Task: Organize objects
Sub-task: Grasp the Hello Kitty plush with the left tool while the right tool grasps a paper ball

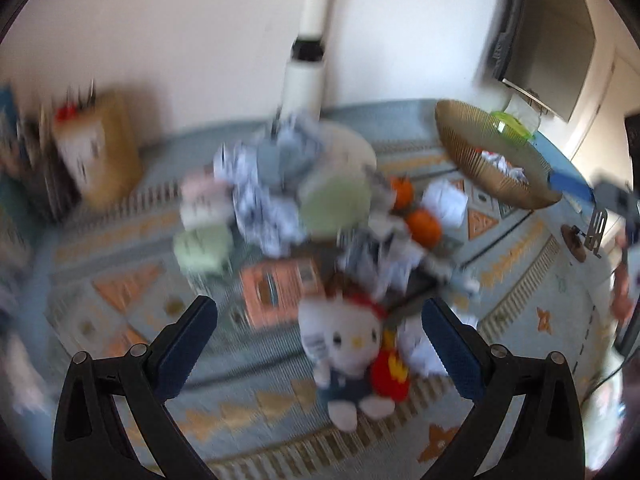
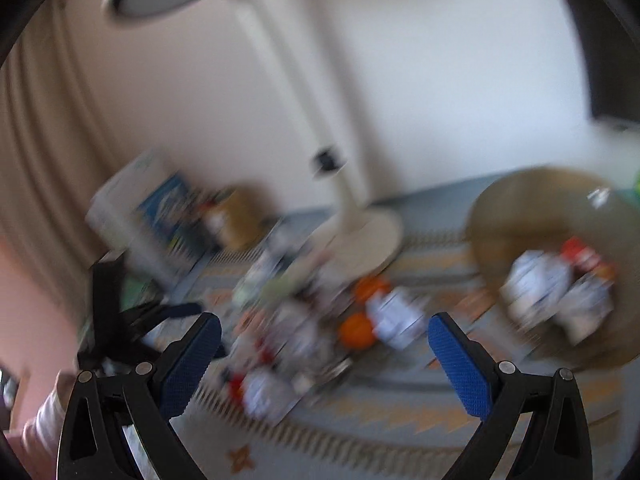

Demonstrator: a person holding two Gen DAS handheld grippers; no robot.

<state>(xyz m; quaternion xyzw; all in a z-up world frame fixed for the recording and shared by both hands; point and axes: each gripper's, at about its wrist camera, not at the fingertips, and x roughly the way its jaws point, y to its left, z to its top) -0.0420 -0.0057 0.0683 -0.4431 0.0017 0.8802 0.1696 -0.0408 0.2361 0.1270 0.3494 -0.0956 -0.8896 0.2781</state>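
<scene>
Both tools, left (image 1: 320, 344) and right (image 2: 324, 346), gape wide and empty; the near plush cat (image 1: 346, 354) abuts crumpled paper (image 1: 420, 350), risking a mixed grasp.

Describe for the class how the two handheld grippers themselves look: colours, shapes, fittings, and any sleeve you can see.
The left gripper has two black plastic arms with triangular cut-outs and round silver pins, each ending in a dark blue textured pad. The right gripper is built the same, with brighter blue pads. In the right wrist view a pale striped sleeve shows at lower left. No cables are visible.
</scene>
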